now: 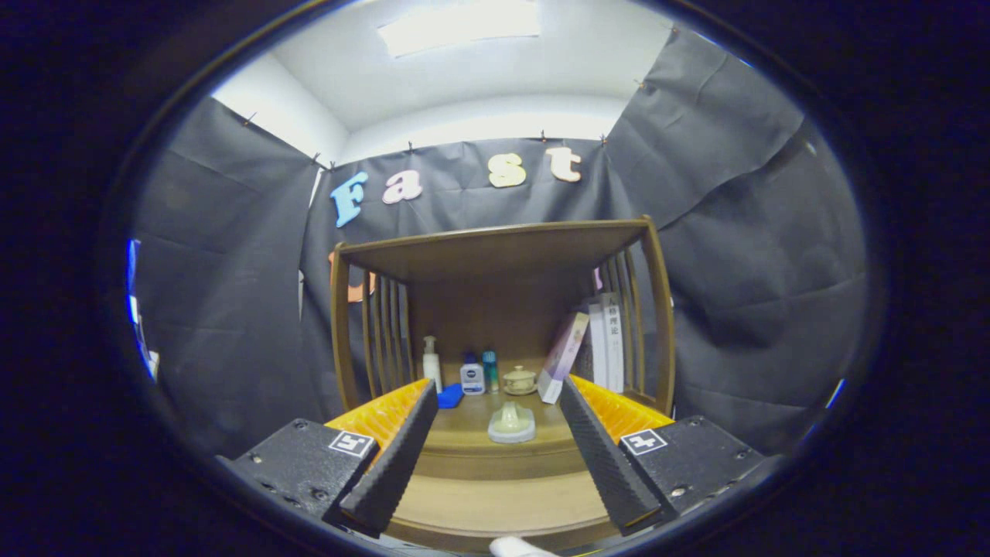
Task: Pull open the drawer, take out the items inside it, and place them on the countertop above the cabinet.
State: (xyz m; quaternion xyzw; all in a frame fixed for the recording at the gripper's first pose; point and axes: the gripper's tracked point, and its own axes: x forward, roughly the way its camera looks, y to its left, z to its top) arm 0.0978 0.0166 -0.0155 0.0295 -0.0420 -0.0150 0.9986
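Your gripper point(495, 433) is level, fingers spread wide and holding nothing, aimed at the cabinet point(495, 247). On its countertop point(464, 433), beyond the fingers: a pale lidded dish point(511, 423), bottles point(472, 377), and books point(611, 340) whose spine lettering is unreadable.

wooden countertop point(472, 433) with bottles, cups, books

The left finger point(402, 433) hides most of a blue thing point(450, 396) on the countertop point(464, 433). A white object point(520, 547) below the cabinet front is cut off.
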